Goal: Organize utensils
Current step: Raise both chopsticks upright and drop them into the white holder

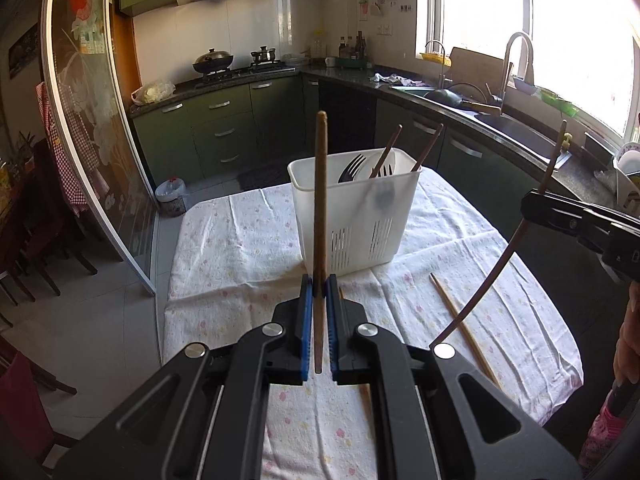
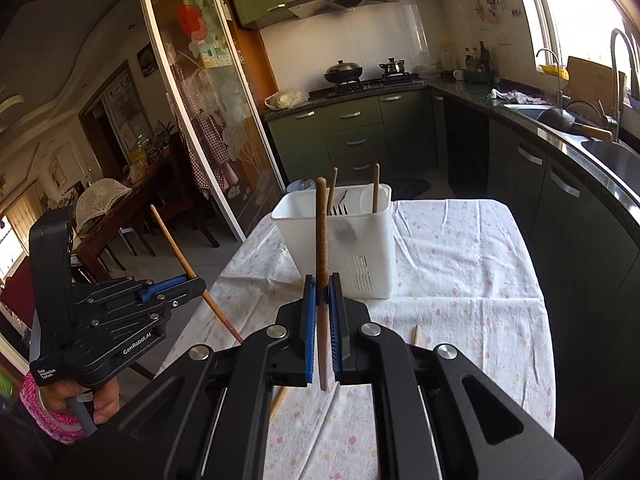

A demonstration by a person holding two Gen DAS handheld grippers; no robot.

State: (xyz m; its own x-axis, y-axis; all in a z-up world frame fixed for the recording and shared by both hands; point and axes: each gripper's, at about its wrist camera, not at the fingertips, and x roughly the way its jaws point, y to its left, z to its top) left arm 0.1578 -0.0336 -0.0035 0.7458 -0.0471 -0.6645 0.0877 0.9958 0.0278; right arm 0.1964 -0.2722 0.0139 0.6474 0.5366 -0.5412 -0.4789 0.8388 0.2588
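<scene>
White "GenRobot.AI" lettering marks the left hand-held gripper (image 2: 200, 280).

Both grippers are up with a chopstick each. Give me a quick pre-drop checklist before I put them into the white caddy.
1. Left gripper shut on its chopstick: ok.
2. Right gripper shut on its chopstick: ok.
3. White caddy upright on the tablecloth: ok.
4. Free room inside, beside the fork and two chopsticks: cannot tell.
5. Table cleared: not ok, a loose chopstick lies flat.
6. Held chopsticks roughly upright: ok.
</scene>
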